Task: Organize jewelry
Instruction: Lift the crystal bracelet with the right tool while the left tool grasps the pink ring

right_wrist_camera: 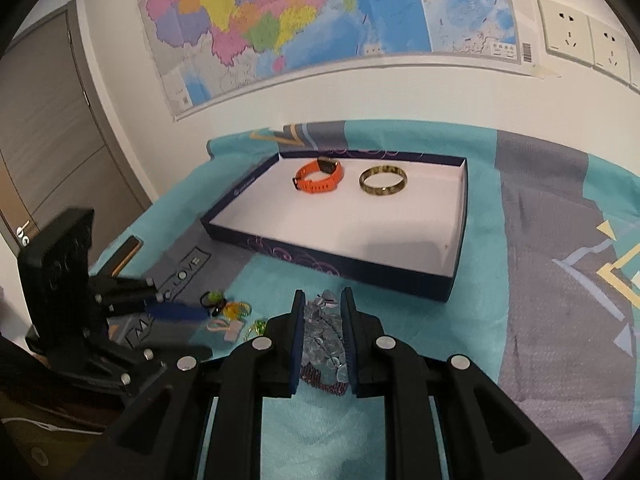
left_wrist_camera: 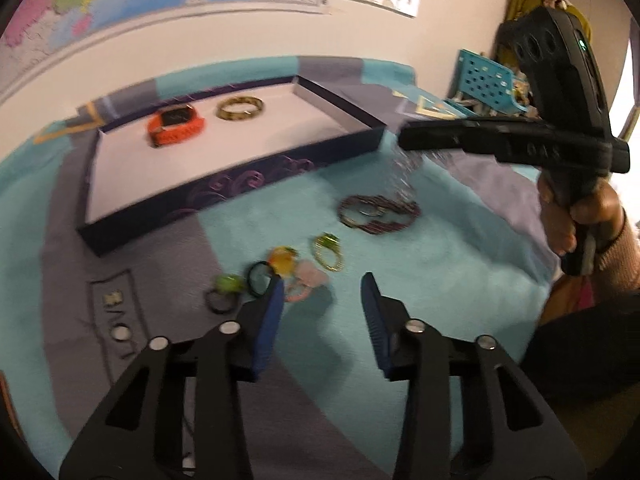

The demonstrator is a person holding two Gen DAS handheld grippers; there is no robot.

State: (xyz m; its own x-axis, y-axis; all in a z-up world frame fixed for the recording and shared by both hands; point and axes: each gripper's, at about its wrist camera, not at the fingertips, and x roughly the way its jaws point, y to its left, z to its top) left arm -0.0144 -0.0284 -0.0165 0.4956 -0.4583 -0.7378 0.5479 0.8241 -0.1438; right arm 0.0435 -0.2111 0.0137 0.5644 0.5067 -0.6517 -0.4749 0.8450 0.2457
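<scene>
A dark blue tray [right_wrist_camera: 352, 270] with a white floor holds an orange watch [right_wrist_camera: 319, 176] and a gold bangle [right_wrist_camera: 383, 179]; the tray [left_wrist_camera: 236, 184], watch [left_wrist_camera: 175, 125] and bangle [left_wrist_camera: 240, 109] also show in the left wrist view. My right gripper [right_wrist_camera: 323, 300] is shut on a clear crystal bracelet [right_wrist_camera: 320, 332], lifted above the cloth; it hangs blurred in the left wrist view [left_wrist_camera: 402, 172]. A dark beaded bracelet [left_wrist_camera: 378, 212] lies below it. My left gripper [left_wrist_camera: 322, 286] is open above small rings and hair ties [left_wrist_camera: 280, 268].
A teal and grey cloth [left_wrist_camera: 440, 272] covers the table. A wall with a map [right_wrist_camera: 320, 20] and sockets [right_wrist_camera: 580, 36] stands behind. A teal basket [left_wrist_camera: 486, 80] sits at the far right. A door [right_wrist_camera: 48, 140] is at the left.
</scene>
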